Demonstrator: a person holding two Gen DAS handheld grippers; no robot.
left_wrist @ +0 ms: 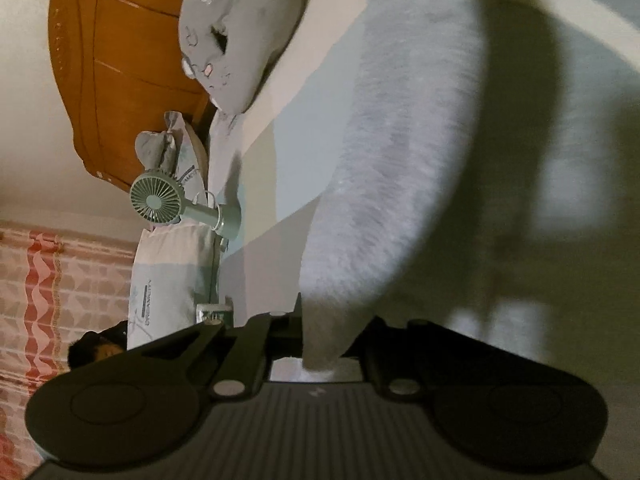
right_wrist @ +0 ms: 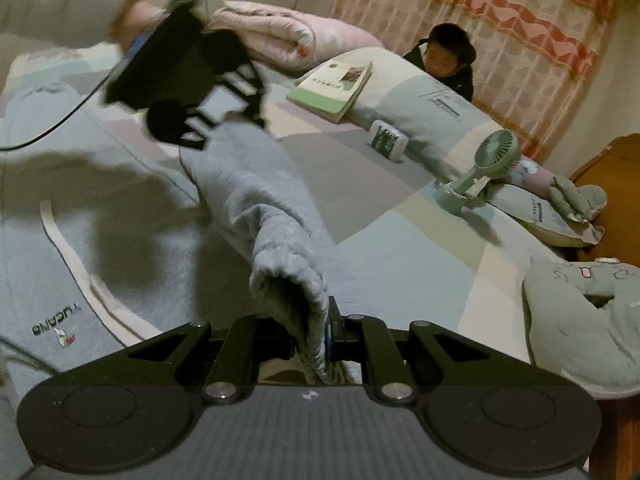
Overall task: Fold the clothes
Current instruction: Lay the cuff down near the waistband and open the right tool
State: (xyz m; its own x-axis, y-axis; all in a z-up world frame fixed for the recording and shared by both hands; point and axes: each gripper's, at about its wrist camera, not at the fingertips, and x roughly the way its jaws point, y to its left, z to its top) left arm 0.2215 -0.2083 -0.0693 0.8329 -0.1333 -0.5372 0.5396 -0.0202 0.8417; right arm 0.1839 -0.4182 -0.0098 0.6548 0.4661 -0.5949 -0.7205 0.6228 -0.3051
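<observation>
across the lower middle of both wrist views, each gripper is clamped on the same pale grey sweatshirt sleeve

at the bottom centre of the right wrist view the right gripper [right_wrist: 316, 344] pinches the ribbed cuff of the sleeve [right_wrist: 256, 200], which runs up and left to the left gripper [right_wrist: 224, 120], closed on the fabric nearer the shoulder and held by a hand [right_wrist: 138, 20] in a cream cuff at the upper left; the sweatshirt body [right_wrist: 44, 264], with a white drawstring and a small chest logo, lies flat on the patchwork bed cover [right_wrist: 384, 184] at the left; a green book [right_wrist: 332, 88], a small green fan [right_wrist: 484, 164] and a grey plush toy [right_wrist: 580, 320] lie toward the right; in the left wrist view the sleeve [left_wrist: 384, 152] rises blurred from the closed left gripper [left_wrist: 320, 344]
</observation>
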